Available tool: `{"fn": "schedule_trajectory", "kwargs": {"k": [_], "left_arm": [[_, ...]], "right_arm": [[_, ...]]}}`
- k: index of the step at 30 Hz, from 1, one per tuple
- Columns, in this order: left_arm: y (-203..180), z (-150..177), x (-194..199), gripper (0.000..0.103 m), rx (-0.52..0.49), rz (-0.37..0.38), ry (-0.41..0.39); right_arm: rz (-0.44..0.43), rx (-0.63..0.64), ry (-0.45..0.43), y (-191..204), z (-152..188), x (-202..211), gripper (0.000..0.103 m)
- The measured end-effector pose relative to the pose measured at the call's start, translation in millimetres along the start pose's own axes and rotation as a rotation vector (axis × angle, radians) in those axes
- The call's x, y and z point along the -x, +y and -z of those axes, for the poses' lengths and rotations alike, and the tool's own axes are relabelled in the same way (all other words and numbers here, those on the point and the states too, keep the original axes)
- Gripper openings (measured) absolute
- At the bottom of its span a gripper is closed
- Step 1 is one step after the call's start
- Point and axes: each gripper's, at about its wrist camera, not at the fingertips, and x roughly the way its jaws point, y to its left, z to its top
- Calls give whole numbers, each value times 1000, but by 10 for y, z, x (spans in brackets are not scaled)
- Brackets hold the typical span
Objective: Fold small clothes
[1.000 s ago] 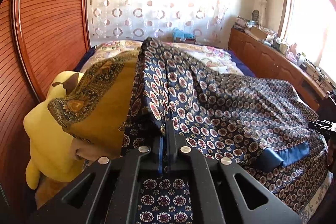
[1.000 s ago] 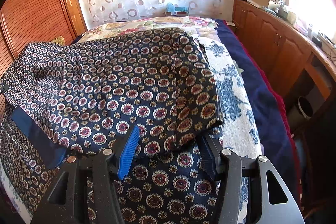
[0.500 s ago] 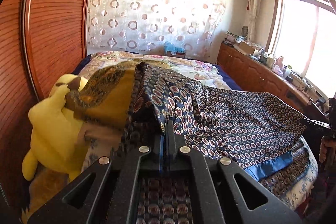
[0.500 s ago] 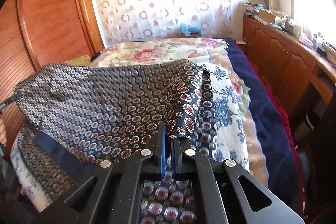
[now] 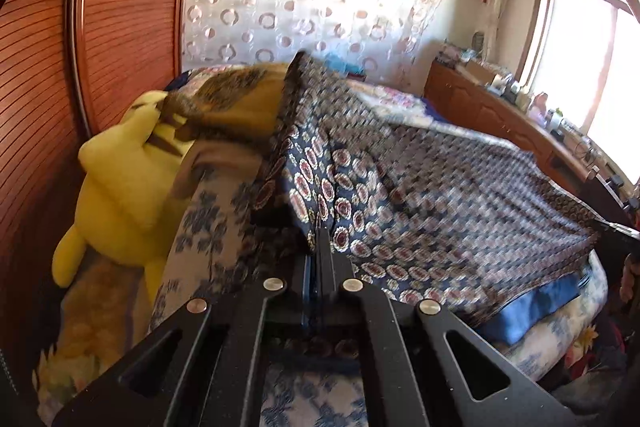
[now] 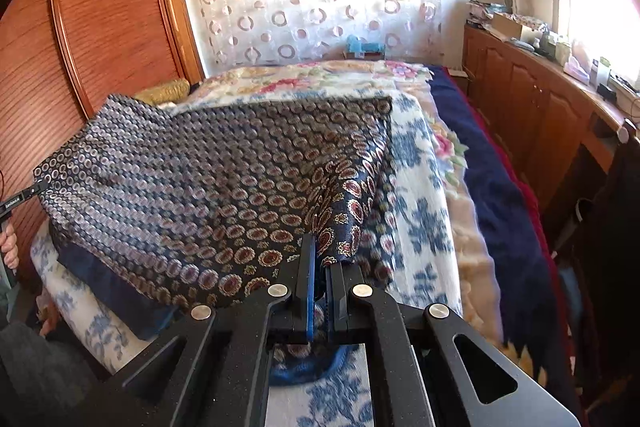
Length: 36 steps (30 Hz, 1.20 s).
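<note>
A navy garment with red and white medallion print is stretched in the air above the bed, a plain blue band along its lower edge. My left gripper is shut on one near corner of it. My right gripper is shut on the other near corner; the cloth spreads away to the left. In the right wrist view the left gripper's tip shows at the far left edge of the cloth. The garment's far end rests on the bed.
The bed has a blue-and-white floral blanket and a navy cover. A yellow plush toy and a mustard patterned cloth lie at the left by the wooden wardrobe. A cluttered wooden cabinet runs along the right.
The right gripper closed on the garment's corner a second ago. Both grippers have since lifted and pulled back, raising the cloth off the bed and stretching it between them.
</note>
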Motion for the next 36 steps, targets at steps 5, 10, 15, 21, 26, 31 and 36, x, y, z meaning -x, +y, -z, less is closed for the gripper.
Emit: {"fn": "schedule_trajectory", "kwargs": {"k": [5,10,15,21,26,31,36], "left_arm": [[107,43,-95,3,28,-4,26],[89,50,-19,21,3,-11,19],[128,52,81,51,-16,-6,-7],[148,55,42,77,-21,-14,0],[123,76,20,77,-29,-43,8],[116,105,-20,77,-31,-53,25],[111,118,-45,77,-33,-59,34]], "right_arm": [[3,-26,33,-19,-61,-136,4],[16,-9,10,49,-87,-65,12],[57,23,-37,178,-41,126,38],[128,79,-92,382,-7,230,56],[116,86,-121,529,-7,336,70],[65,94,-116,668,39,270,78],[0,101,-77,868,117,61,78]]}}
